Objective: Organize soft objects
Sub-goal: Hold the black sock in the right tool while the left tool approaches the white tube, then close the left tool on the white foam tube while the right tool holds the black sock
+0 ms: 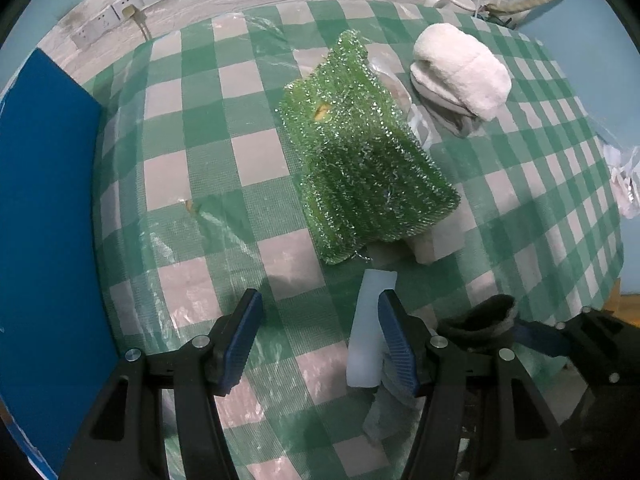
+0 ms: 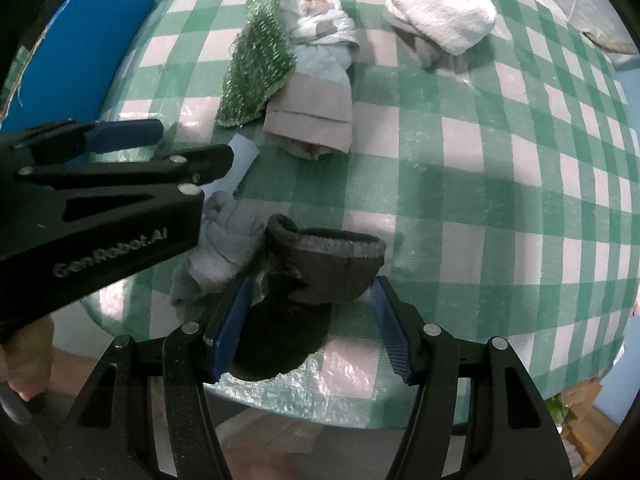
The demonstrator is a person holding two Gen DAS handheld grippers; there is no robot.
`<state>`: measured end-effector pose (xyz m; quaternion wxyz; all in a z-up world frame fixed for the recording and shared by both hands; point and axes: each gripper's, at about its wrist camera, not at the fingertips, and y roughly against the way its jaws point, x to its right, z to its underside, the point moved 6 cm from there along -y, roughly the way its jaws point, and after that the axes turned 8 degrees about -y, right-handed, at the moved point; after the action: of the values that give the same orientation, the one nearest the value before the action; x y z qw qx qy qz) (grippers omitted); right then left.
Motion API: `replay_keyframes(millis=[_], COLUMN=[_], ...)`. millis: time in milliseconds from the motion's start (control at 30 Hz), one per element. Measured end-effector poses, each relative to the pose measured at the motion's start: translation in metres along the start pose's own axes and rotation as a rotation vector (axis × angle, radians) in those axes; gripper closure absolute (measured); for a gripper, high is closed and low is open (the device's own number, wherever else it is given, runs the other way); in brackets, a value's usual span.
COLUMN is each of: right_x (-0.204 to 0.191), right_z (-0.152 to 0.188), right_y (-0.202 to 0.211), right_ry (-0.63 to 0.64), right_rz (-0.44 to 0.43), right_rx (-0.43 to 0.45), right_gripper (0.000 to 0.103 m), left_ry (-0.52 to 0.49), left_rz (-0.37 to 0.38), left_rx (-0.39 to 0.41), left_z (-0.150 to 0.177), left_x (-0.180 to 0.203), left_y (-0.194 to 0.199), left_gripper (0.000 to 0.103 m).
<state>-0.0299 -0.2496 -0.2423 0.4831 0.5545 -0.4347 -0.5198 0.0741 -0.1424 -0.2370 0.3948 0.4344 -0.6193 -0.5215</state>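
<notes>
The task seems to be somewhere in the middle. On the far part of the checked tablecloth (image 2: 500, 168) some soft things already lie in order: a rolled white towel (image 2: 438, 10) at the far right, and left of it a pale folded cloth (image 2: 316, 112) with a green glittery scrubbing cloth (image 1: 360, 152) leaning on it. Near the front edge two things are not yet put away. The right gripper (image 2: 310, 326) stands spread around a dark sock (image 2: 316, 280); its left pad touches the sock and the right pad is close to it, but I cannot tell if it really pinches it. The left gripper (image 1: 320, 340) is spread, and only its right finger lies against a pale blue-white piece (image 1: 370, 332), which nothing presses from the other side. Beside the dark sock lies a crumpled grey sock (image 2: 224, 240). I judge that these near items must still be moved to the far row.
</notes>
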Motion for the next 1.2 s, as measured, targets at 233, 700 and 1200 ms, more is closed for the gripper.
replay_keyframes(millis=[233,700,1200], right_x=[-0.002,0.028,0.014], right_z=[0.001,-0.014,-0.015], right_y=[-0.009,-0.002,-0.006], right_ry=[0.033,0.003,0.037], right_rz=[0.018,0.078,0.071], right_rx=[-0.002,0.031,0.032], right_gripper=[0.047,0.051,0.057], left_ry=[-0.022,-0.061,-0.117], left_rz=[0.007,-0.007,0.047], left_rx=[-0.012,-0.007,0.022], left_z=[0.001,0.008,0.016], left_x=[0.009,0.034,0.072], left_y=[0.000,-0.012,-0.011], left_gripper=[0.041,0.040,0.092])
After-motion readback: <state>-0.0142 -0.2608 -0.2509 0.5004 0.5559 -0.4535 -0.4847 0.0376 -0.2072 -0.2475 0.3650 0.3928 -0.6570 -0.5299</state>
